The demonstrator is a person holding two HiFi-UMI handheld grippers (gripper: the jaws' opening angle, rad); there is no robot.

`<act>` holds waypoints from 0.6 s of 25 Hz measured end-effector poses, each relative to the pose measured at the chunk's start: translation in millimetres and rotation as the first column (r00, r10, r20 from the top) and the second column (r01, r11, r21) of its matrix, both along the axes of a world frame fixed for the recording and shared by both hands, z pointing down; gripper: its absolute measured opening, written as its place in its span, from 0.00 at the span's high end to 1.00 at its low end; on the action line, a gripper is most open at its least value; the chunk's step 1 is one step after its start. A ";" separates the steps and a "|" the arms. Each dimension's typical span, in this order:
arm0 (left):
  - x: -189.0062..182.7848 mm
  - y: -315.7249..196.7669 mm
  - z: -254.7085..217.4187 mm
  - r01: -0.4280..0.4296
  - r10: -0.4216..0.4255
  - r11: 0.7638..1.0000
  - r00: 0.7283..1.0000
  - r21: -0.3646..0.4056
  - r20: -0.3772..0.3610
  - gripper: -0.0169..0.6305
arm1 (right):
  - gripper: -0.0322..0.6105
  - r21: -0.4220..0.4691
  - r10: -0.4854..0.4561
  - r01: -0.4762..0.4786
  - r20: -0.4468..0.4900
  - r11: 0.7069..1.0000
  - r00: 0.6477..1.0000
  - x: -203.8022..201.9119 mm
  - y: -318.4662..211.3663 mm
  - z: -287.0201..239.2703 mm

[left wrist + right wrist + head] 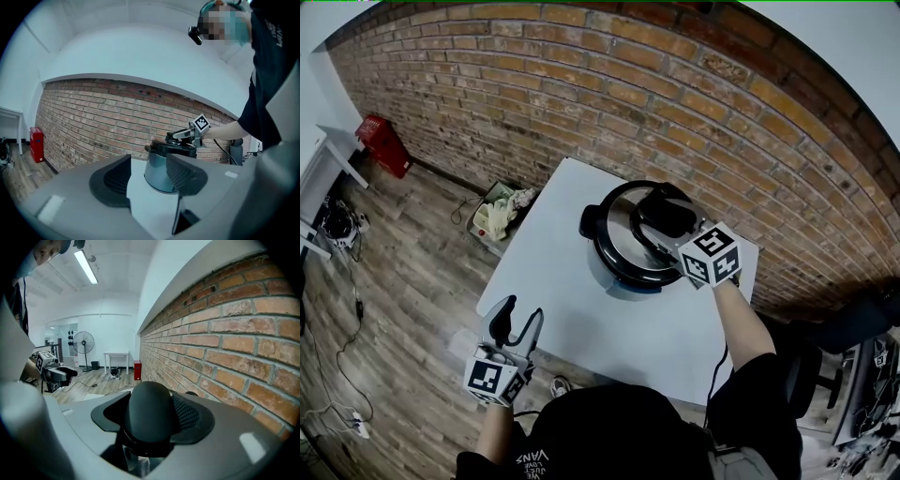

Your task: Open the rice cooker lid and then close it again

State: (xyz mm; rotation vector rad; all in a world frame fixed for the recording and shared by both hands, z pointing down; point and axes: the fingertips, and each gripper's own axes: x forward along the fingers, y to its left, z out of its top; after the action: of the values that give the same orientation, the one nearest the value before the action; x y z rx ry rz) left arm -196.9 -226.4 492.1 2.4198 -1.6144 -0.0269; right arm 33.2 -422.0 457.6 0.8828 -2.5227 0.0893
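Black lid knob (149,399) sits seemingly clamped between right gripper (664,217) fingers (190,414), hiding the cooker (614,234); left gripper (147,171) fingers (115,180) gape empty.

Left gripper (517,315) low, jaws apart, right gripper (662,210) jaws gripping lid knob (150,411)

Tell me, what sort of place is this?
Probably a workshop or lab room, not a kitchen: a bare brick wall, a lone cooker on a plain white table, and a standing fan on the open wood floor.
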 end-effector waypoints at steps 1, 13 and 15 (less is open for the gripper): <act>0.3 -1.0 -0.2 0.003 -0.003 1.000 1.000 0.004 -0.005 0.64 | 0.51 0.000 -0.015 0.015 0.000 1.000 1.000 0.4 0.7 0.0; 15.6 -9.3 0.6 -0.013 0.013 1.000 1.000 -0.022 0.004 0.64 | 0.50 -0.003 -0.149 0.149 -0.002 0.989 0.989 -1.0 5.6 -1.8; 22.9 -9.7 1.7 -0.035 0.035 0.999 0.999 -0.032 0.021 0.64 | 0.50 0.002 -0.181 0.181 -0.004 0.983 0.983 -0.6 6.6 -1.6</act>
State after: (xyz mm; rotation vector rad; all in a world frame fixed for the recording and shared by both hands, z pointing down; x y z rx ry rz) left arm -174.0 -236.1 493.8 2.4317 -1.5687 0.0306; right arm 32.6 -415.4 456.0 0.6492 -2.5871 0.0266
